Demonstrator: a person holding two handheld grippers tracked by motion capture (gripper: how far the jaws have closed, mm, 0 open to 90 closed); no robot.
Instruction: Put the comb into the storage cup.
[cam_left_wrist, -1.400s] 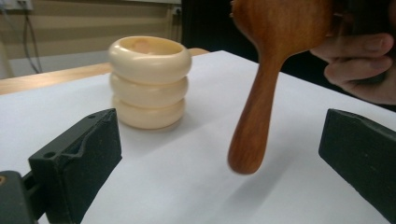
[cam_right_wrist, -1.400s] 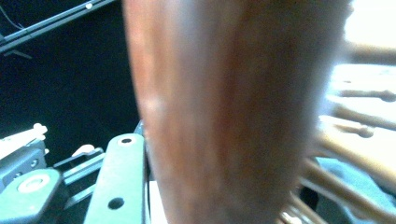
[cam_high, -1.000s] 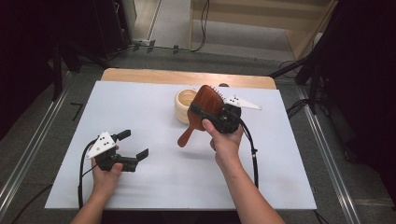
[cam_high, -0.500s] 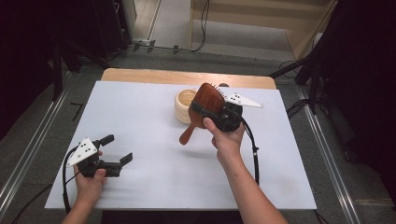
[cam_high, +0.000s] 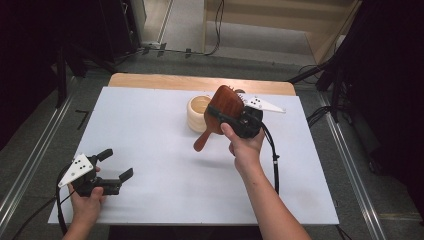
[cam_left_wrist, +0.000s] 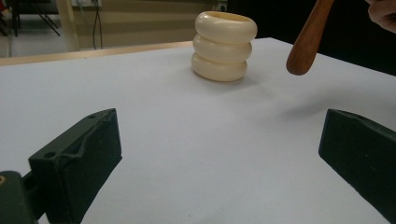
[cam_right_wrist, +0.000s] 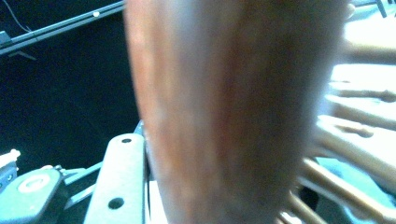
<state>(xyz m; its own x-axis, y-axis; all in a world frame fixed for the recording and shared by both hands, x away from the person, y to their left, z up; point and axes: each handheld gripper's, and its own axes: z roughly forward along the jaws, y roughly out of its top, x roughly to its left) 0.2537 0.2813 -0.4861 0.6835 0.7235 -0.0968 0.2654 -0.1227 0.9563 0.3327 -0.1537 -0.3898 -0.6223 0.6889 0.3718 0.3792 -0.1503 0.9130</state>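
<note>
A wooden hairbrush (cam_high: 216, 116) is shown held above the white table sheet (cam_high: 160, 125) by the right gripper (cam_high: 227, 116), whose jaws are closed across the brush head. The brush is tilted, with its head up near the gripper and its handle slanting down toward the person's side, the handle end clear of the sheet. In the right gripper view the reddish-brown back of the hairbrush (cam_right_wrist: 224, 112) is seen very close and blurred; pale rods at the right edge are probably its bristles, though the blur leaves this uncertain.

Just behind the brush, a cream ribbed cup (cam_high: 199, 114) of three stacked rings is seen standing upright on the sheet. In the left gripper view the cup (cam_left_wrist: 224, 45) appears ahead of the jaws, with the brush handle (cam_left_wrist: 308, 39) hanging to its right, apart from it.

The left gripper (cam_high: 116, 166) is held low over the near left corner of the sheet, well apart from brush and cup. Its jaws are spread wide, with nothing between them.
</note>
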